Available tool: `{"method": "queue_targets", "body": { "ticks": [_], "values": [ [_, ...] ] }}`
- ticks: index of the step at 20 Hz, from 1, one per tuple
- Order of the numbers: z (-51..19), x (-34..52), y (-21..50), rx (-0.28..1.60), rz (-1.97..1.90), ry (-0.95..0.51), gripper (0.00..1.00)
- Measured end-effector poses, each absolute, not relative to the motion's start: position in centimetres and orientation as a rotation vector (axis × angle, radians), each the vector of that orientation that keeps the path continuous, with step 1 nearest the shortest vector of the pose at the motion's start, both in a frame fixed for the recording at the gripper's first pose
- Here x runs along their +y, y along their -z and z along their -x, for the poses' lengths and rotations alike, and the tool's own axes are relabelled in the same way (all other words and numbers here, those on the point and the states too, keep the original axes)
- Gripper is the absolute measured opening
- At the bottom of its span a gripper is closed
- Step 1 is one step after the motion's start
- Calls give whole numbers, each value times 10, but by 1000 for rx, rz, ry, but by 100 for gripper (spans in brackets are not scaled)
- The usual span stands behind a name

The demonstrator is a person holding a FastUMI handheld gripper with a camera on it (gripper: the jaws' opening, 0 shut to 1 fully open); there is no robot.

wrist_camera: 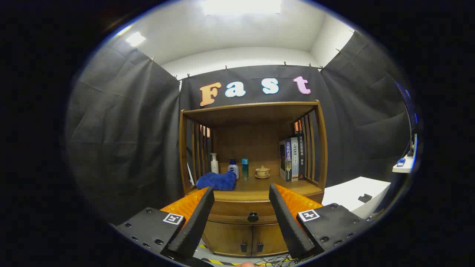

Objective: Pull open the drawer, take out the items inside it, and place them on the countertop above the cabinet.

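1 drawer, closed, seen head-on

I see the drawer point(237, 214) running side to side under the countertop point(256, 187), front and knob point(252, 217) facing me. Gripper point(241, 195) hangs well short of it, jaws spread, holding nothing. On the countertop: 1 blue towel point(217, 181), 3 bottles point(233, 167), 1 lidded cup point(262, 171), about 3 books point(293, 158). 2 cabinet doors point(245, 239) below, lower edges cut off. Drawer contents hidden.

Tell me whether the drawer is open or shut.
Shut: the drawer front sits flush with the cabinet, knob untouched between the gripper's open fingers.
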State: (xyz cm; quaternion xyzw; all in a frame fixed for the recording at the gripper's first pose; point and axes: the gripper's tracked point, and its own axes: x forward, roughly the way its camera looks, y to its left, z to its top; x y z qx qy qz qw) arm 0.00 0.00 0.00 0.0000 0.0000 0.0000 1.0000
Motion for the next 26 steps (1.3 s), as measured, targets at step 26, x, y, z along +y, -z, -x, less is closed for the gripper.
{"method": "queue_targets", "body": {
  "ticks": [26],
  "values": [
    [-8,1,10,11,1,-17,96]
  ]
}}
